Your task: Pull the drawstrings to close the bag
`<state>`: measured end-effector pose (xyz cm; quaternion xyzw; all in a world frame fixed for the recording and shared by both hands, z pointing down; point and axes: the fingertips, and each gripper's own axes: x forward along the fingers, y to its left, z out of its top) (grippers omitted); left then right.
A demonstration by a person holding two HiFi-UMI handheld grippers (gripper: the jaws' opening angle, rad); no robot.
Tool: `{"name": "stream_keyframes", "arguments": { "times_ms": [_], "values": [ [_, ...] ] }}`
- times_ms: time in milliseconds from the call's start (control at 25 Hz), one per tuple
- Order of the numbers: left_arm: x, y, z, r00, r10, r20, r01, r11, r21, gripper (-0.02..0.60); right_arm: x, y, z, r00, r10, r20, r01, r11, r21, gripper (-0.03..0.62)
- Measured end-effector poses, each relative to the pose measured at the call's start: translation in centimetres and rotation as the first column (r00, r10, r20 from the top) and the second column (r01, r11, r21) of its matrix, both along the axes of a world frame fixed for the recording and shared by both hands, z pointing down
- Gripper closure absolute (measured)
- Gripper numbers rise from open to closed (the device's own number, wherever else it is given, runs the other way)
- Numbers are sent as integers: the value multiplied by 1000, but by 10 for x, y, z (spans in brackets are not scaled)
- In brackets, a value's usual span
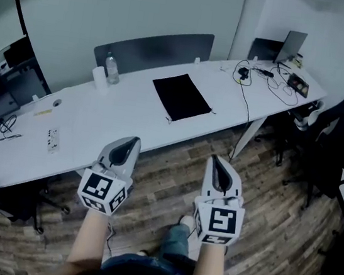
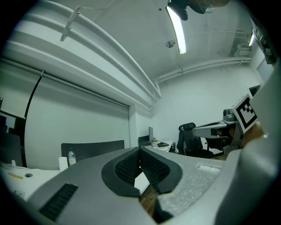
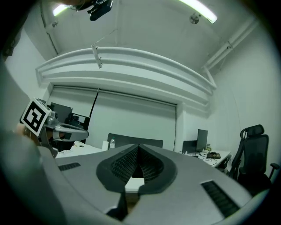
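One bag (image 1: 181, 97), one bottle (image 1: 111, 69), one laptop (image 1: 291, 47) — two hand-held grippers (image 1: 134, 141) (image 1: 215, 159).

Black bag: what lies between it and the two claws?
Head view: from the black bag, only bare white tabletop, then wood floor. The left claw and right claw, shut and empty, hang over that floor.

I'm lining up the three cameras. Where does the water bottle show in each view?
Head view: water bottle at upper left, on the far side of the white table.
Left gripper view: low at left.
Right gripper view: left of centre, below the middle.
Shared landmark: the dark chair back; the bottle stands before its left end in all three.
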<state>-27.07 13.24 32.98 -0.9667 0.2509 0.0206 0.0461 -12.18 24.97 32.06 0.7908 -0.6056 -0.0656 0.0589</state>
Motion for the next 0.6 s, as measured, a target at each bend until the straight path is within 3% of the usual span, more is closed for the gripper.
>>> {"name": "stream_keyframes", "arguments": {
  "times_ms": [600],
  "values": [
    [166, -108, 4, 987, -158, 15, 158, 986, -53, 583, 192, -113, 9, 988, -148, 49, 150, 987, -48, 600]
  ]
}}
